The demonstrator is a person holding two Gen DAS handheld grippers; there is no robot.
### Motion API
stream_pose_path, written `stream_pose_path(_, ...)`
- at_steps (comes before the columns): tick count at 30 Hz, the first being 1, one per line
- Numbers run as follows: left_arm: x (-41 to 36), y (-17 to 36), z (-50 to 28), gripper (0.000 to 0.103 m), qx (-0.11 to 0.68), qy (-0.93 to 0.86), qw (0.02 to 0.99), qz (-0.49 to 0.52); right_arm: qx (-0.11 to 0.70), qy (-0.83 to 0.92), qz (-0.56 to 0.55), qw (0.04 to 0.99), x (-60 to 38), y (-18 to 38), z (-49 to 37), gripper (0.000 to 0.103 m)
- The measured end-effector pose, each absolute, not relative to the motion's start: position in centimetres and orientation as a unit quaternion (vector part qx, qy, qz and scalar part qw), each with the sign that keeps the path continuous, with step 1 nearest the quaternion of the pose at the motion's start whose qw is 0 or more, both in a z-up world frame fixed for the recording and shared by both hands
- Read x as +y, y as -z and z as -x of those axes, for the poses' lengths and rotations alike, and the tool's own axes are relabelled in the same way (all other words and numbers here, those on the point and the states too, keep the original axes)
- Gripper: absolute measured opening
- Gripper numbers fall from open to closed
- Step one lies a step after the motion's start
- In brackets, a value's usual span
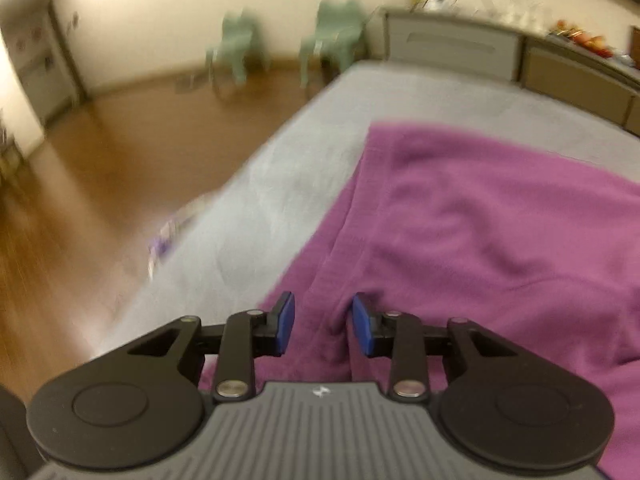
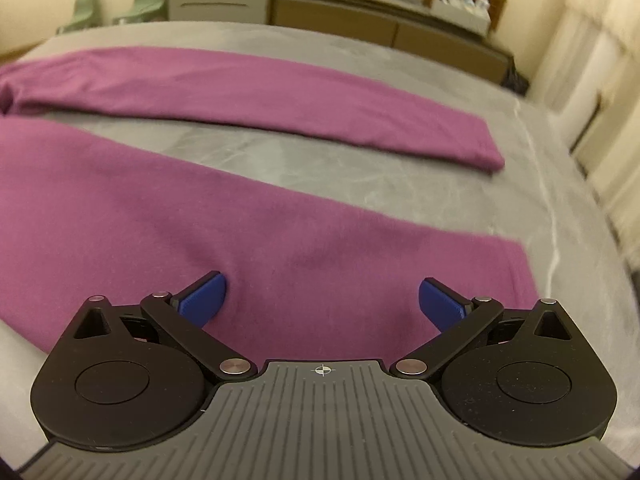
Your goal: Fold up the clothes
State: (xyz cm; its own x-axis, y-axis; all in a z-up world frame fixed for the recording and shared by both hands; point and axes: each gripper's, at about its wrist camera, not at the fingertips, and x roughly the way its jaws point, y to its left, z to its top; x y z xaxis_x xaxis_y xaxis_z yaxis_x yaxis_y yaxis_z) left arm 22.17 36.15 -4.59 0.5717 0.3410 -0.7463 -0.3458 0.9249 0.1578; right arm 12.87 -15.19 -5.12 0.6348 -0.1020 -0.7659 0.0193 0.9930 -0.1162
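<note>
The purple trousers (image 2: pixel 240 216) lie spread on the grey bed (image 2: pixel 400 184), so the left claw (image 1: pixel 322 326) straddles a raised fold, partly parted, while the right claw (image 2: pixel 322 300) gapes wide over the near leg, both seemingly readying a pinch.

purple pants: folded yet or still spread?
Spread. The purple pants lie flat on the grey bed, both legs apart with bed showing between them.

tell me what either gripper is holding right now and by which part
Nothing is held. The left gripper straddles a raised fold of the purple pants, jaws apart; the right gripper is wide open over a pant leg.
</note>
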Motion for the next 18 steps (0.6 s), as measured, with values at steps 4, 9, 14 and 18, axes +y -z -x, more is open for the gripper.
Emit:
stream_pose_path(4,33.0,2.9,-21.2,0.047,0.383,-0.117,0.916,-0.039,0.38,0.029,-0.01,0.924,-16.9,3.3,-11.3,0.084)
stream_pose_path(9,32.0,6.8,-24.7,0.047,0.443,-0.114,0.888,-0.051,0.382,0.097,-0.046,0.918,-20.5,4.1,-11.9,0.075)
stream_pose_path(14,32.9,7.7,-27.8,0.047,0.466,-0.176,0.867,-0.015,0.372,0.13,-0.062,0.917,-22.6,4.3,-12.1,0.087)
stream_pose_path(18,30.0,5.3,-26.4,0.04,0.45,-0.152,0.879,-0.027,0.363,0.157,-0.074,0.915,-24.3,4.4,-12.3,0.072)
